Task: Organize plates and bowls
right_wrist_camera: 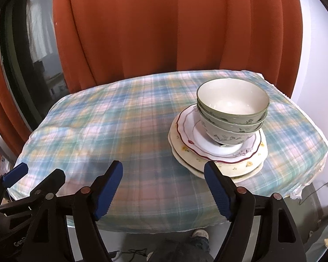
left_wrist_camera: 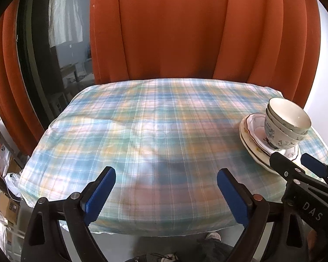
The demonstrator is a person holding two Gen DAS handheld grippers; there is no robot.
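Standing at the near edge of the table, I see the left gripper (left_wrist_camera: 166, 193) hanging low over the bare middle of the blue, green and pink plaid tablecloth (left_wrist_camera: 142, 126), its blue-padded fingers (left_wrist_camera: 102, 192) spread wide and holding nothing. Further right, the right gripper (right_wrist_camera: 163, 191) sits just short of the crockery, its jaws likewise wide apart and empty, the right-hand finger just in front of the lowest plate's rim — touching or not, I cannot tell. The crockery itself stands on the right-hand part of the table: a stack of cream ceramic plates with small yellow flowers (right_wrist_camera: 247, 167) at the bottom, a white scalloped plate with a dark red rim (right_wrist_camera: 185, 128) on top of them, and three nested pale green ceramic bowls with leaf patterns (right_wrist_camera: 231, 113) sitting on that, slightly off centre toward the far right. I would judge the whole pile heavy, rigid and breakable, with glazed surfaces that could slide under the pads — and the bowls look a little tilted, so lifting everything at once seems risky. The safest hold, to my eye, is across the wall of the top bowl at its rim, one pad inside and one outside, taking the bowls off first; the plates offer only thin edges near the cloth. Behind it all hang heavy rust-orange curtains (left_wrist_camera: 175, 28).
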